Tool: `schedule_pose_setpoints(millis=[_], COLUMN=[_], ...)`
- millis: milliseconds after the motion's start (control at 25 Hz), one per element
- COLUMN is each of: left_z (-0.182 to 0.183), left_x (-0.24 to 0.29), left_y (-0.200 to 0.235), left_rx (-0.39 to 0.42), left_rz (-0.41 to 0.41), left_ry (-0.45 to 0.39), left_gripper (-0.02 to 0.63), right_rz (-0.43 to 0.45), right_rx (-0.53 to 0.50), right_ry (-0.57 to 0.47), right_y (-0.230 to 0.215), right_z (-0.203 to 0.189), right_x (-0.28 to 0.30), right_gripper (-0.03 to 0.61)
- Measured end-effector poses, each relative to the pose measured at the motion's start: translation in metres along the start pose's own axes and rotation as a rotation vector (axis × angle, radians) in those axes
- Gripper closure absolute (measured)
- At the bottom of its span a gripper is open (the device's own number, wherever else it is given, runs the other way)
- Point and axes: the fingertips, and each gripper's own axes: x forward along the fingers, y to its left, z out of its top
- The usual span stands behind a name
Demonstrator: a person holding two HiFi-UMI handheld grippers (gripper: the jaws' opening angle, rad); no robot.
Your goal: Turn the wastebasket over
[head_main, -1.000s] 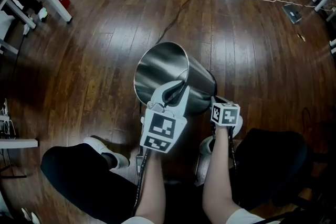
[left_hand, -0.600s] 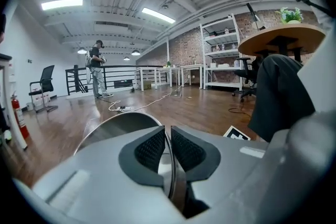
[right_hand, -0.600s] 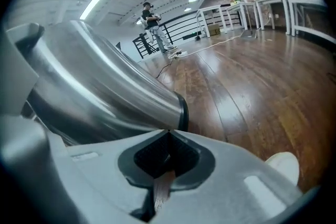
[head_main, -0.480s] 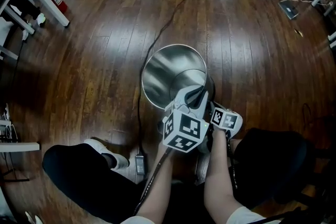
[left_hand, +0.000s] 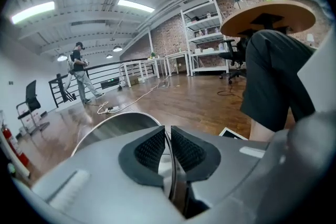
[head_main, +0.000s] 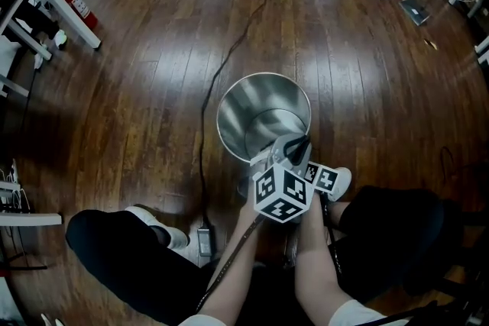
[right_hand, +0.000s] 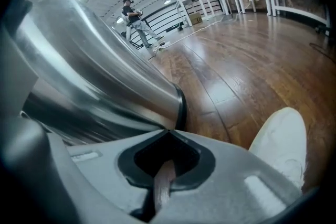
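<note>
1. Steel wastebasket (head_main: 252,99) stands mouth up on the wooden floor (head_main: 137,88), just in front of the person's knees. It looks close to upright, so the turn seems almost done.
2. The left gripper (left_hand: 168,139) has its jaws closed almost fully on the near rim, with the thin steel wall pinched between the ribbed pads (left_hand: 149,148).
3. The right gripper (right_hand: 167,132) sits low by the basket's base, its jaws shut together and holding nothing. The curved steel side looms just above it; whether they touch cannot be told.
4. To finish well, I would set the base flat on the boards before loosening the rim pinch, since a thin smooth rim probably slips or rocks if let go on a tilt.
5. The shut right gripper could likely steady the lower wall with a light push, rather than trying to clamp a curve too broad for its jaws.
6. A white shoe (right_hand: 278,144) is just beside the base, and a dark cable (head_main: 221,65) runs along the floor on the left; the base should land clear of both.
</note>
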Motion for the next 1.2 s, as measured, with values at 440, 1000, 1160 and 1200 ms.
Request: schedule_pose_setpoints(millis=[440, 1000, 1160, 1200], left_z=[-0.012, -0.025, -0.03, -0.029], left_x=[-0.02, -0.01, -0.014, -0.017], left_y=[-0.007, -0.066, -0.091, -0.094], left_rx=[0.053, 0.25, 0.342, 0.323], left_rz=[-0.056, -0.122, -0.136, -0.139], left_ry=[-0.033, 0.013, -0.03, -0.059], left_gripper=[0.557, 0.557, 0.519, 0.493], right_rz=[-0.076, -0.009, -0.054, -0.069], right_rx=[0.014, 0.048, 0.024, 0.012], right_ry=[-0.103, -0.126, -0.174, -0.195], right_y=[0.005, 0.018, 0.001, -0.004], right_z=[0.023, -0.004, -0.008, -0.007], right_x=[-0.018, -0.053, -0.078, -0.086], right_gripper=[0.595, 0.595, 0.595, 0.595])
